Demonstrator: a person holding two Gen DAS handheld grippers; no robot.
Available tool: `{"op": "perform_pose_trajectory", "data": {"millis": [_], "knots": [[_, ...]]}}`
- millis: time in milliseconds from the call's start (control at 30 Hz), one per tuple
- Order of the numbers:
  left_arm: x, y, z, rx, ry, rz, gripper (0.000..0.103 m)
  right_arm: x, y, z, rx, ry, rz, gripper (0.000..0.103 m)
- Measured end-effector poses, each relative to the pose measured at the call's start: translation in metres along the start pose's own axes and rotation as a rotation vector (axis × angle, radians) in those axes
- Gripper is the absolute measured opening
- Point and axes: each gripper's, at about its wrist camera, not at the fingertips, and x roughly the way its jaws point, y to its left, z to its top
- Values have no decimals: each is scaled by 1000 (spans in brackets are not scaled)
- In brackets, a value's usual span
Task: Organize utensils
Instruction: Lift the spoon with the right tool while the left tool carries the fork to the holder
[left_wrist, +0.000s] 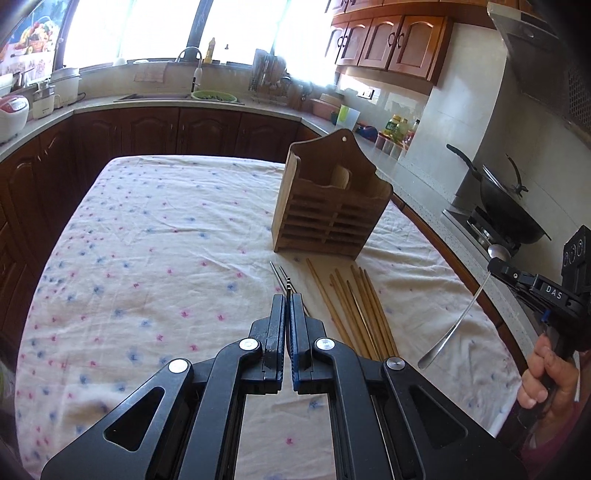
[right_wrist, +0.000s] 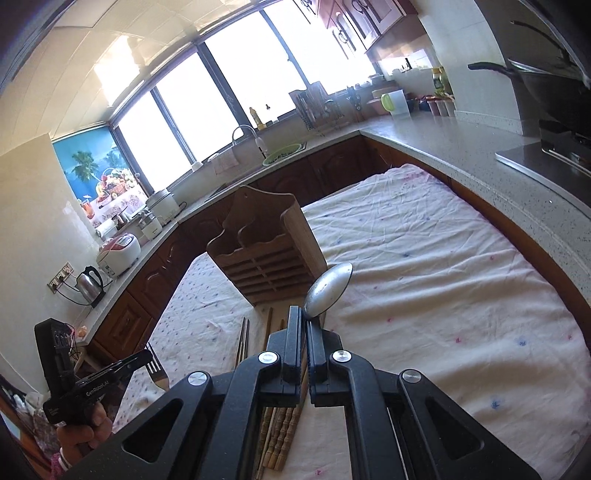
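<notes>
A wooden utensil holder (left_wrist: 330, 199) with two compartments stands on the cloth-covered table (left_wrist: 147, 236); it also shows in the right wrist view (right_wrist: 264, 254). Several wooden chopsticks (left_wrist: 356, 310) and a pair of metal chopsticks (left_wrist: 279, 275) lie in front of it. My left gripper (left_wrist: 288, 295) is shut on a fork, whose tines show in the right wrist view (right_wrist: 157, 371). My right gripper (right_wrist: 306, 317) is shut on a metal spoon (right_wrist: 327, 290), held above the table right of the holder; the spoon's handle hangs down in the left wrist view (left_wrist: 454, 325).
Counters run around the table, with a sink (left_wrist: 173, 96), a rice cooker (left_wrist: 11, 116) and a kettle (right_wrist: 89, 286) on the left. A wok (left_wrist: 506, 206) sits on the stove at the right. Jars and bottles (left_wrist: 397, 129) stand behind the holder.
</notes>
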Motion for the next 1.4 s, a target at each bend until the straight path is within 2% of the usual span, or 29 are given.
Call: {"op": "perform_pose_trajectory", "data": {"millis": [267, 567, 833, 967, 1133, 1267, 1400], "knots": [[-4, 3, 21, -11, -48, 20, 2, 3, 18, 13, -62, -45, 12, 2], [-2, -1, 50, -5, -99, 46, 2, 16, 23, 28, -77, -68, 25, 2], [-2, -14, 109, 37, -223, 102, 2, 23, 35, 70, -139, -166, 15, 2], [2, -21, 146, 61, -310, 145, 2, 26, 48, 97, -196, -255, -2, 2], [25, -33, 181, 88, -391, 208, 2, 44, 64, 123, -265, -334, -31, 2], [57, -37, 190, 100, -415, 253, 2, 72, 71, 132, -297, -331, -36, 2], [91, -42, 183, 131, -393, 284, 2, 103, 77, 123, -344, -304, -56, 2]]}}
